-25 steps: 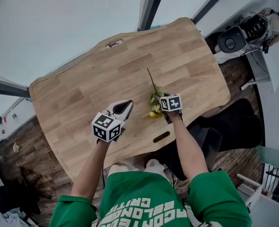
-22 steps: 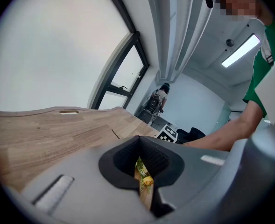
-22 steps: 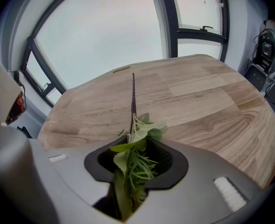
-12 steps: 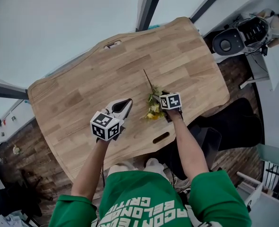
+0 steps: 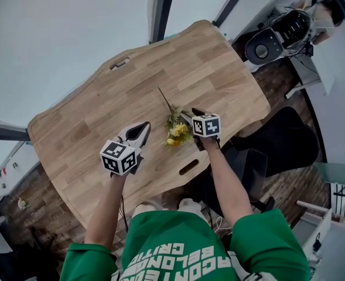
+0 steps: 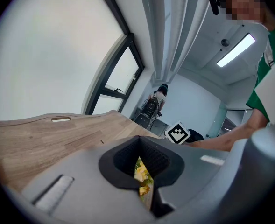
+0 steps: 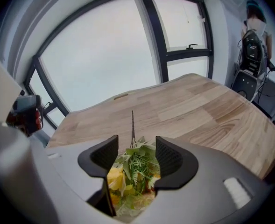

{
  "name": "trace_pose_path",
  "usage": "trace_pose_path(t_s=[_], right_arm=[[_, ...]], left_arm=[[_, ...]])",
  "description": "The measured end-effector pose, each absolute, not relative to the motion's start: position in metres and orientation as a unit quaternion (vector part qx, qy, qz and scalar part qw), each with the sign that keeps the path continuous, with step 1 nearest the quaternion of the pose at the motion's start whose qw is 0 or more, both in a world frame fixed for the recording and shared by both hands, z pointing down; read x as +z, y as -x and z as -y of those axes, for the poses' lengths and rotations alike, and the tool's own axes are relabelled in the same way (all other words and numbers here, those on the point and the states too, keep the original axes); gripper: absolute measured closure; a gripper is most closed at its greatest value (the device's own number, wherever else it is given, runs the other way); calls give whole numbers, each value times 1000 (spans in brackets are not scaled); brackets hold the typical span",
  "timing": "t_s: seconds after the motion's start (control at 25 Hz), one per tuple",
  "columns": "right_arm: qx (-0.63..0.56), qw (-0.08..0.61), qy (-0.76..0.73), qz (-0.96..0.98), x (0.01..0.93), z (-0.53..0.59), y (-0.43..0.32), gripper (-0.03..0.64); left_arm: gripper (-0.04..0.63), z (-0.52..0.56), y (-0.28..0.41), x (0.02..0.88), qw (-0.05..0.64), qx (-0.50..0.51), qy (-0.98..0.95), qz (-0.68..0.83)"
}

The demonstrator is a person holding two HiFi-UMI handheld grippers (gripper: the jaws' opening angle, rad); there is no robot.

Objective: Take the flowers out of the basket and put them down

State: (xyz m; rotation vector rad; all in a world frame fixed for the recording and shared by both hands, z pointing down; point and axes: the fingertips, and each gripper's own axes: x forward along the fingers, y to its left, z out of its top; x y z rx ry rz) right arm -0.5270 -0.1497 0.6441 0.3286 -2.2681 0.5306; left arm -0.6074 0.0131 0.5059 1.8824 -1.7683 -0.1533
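Now one flower bunch (image 5: 175, 131) on one table (image 5: 90, 122), right claw (image 5: 191, 116) just opening around it, left claw (image 5: 143, 128) closed.

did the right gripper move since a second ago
Yes. The right gripper has drawn slightly right, away from the flowers, judged against the table's slot; its jaws have just been opening, flowers between them unpressed.

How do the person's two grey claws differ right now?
The left claw is shut and empty; the right claw is open, its jaws having just been opening, with the yellow-and-green flower bunch showing between them, unpinched. The left claw hangs apart from the flowers; the right claw is right by them. Both carry a black-and-white marker cube.
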Motion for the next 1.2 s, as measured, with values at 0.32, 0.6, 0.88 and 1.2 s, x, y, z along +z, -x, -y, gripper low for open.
trace_pose_path(t_s=[0.32,0.6,0.88,1.2], right_arm=[[171,288,-171,926,553,175,471,536],[164,238,-163,943,495,170,394,611],[156,199,-145,957,457,149,325,611],[149,186,-127,963,438,132,244,612]], left_arm=[[577,15,558,481,248,-48,-716,651],[577,17,505,447,221,-45,-705,672],[577,-8,449,433,208,-37,-686,696],[577,-22,374,419,194,-37,-673,713]])
